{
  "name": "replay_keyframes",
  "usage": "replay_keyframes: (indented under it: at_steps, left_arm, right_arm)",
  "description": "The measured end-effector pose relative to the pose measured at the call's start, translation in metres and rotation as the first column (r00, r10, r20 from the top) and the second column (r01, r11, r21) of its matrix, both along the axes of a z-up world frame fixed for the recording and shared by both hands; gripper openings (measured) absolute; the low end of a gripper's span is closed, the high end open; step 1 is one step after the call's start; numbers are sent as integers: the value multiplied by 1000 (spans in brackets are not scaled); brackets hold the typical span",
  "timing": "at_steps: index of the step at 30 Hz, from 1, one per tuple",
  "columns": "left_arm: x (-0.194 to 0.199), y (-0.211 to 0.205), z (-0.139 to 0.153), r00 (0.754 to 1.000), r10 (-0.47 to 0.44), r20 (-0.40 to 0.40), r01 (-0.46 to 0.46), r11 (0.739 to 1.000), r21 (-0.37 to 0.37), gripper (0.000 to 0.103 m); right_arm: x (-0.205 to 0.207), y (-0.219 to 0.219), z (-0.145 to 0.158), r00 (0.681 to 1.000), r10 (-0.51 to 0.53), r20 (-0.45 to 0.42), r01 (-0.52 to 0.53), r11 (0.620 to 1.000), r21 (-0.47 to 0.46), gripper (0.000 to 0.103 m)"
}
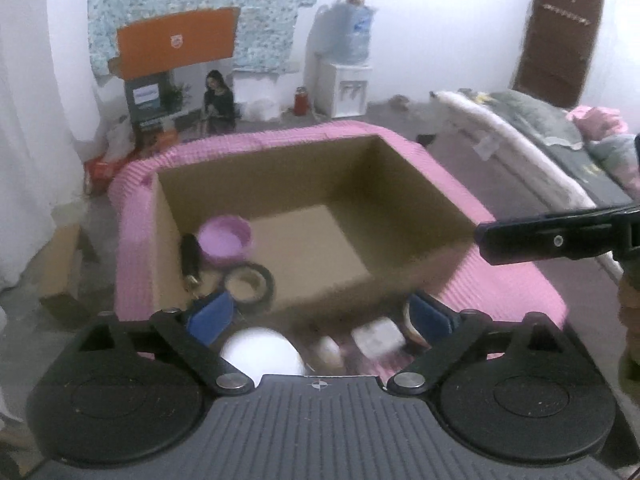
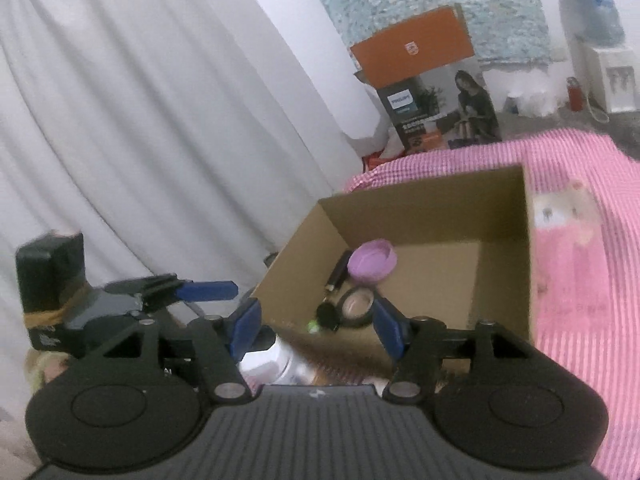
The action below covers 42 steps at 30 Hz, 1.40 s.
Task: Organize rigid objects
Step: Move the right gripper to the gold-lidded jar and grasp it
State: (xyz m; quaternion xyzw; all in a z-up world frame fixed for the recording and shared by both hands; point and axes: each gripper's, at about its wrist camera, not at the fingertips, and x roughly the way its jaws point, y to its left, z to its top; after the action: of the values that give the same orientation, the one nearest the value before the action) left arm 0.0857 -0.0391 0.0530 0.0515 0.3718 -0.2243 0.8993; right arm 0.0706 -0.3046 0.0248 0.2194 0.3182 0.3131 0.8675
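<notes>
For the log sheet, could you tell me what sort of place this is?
Probably a lived-in bedroom: a mattress with bedding on the floor, a water dispenser by the wall, and white curtains.

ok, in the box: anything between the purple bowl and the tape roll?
Nothing: the purple bowl and tape roll sit directly adjacent, per the right wrist view. Black tube lies beside them.

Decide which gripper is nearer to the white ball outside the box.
Left. The left gripper hangs right over the white ball; the right gripper sits farther right, toward the box.
</notes>
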Motion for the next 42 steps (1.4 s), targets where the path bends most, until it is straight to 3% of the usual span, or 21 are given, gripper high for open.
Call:
replay_keyframes:
  at_steps: [5, 10, 20, 27, 34, 42]
  left_arm:
    - [-20, -12, -34, 999, -34, -38, 32, 999, -39, 96]
    - [-25, -33, -62, 996, -68, -49, 68, 998, 2, 96]
    - [-46, -68, -83, 981, -195, 26, 191, 977, 95, 95]
    - [-47, -95, -102, 958, -283, 41, 274, 950, 149, 80]
    - [-36, -117, -112, 952, -303, 40, 292, 941, 171, 75]
    - [-22, -121, -120, 963, -270, 20, 263, 951, 165, 72]
  right_arm:
    - [-35, -15, -39, 994, -36, -108, 46, 994, 94, 66]
    - [-47, -24, -66, 978, -69, -195, 91, 990, 110, 66]
    - [-45, -32, -73, 970, -164, -177, 170, 985, 20, 66]
    - [-29, -39, -90, 951, -195, -239, 209, 977, 33, 66]
    - [-11, -46, -100, 936, -216, -278, 237, 971, 44, 63]
    - [13, -46, -113, 932, -201, -302, 225, 973, 47, 51]
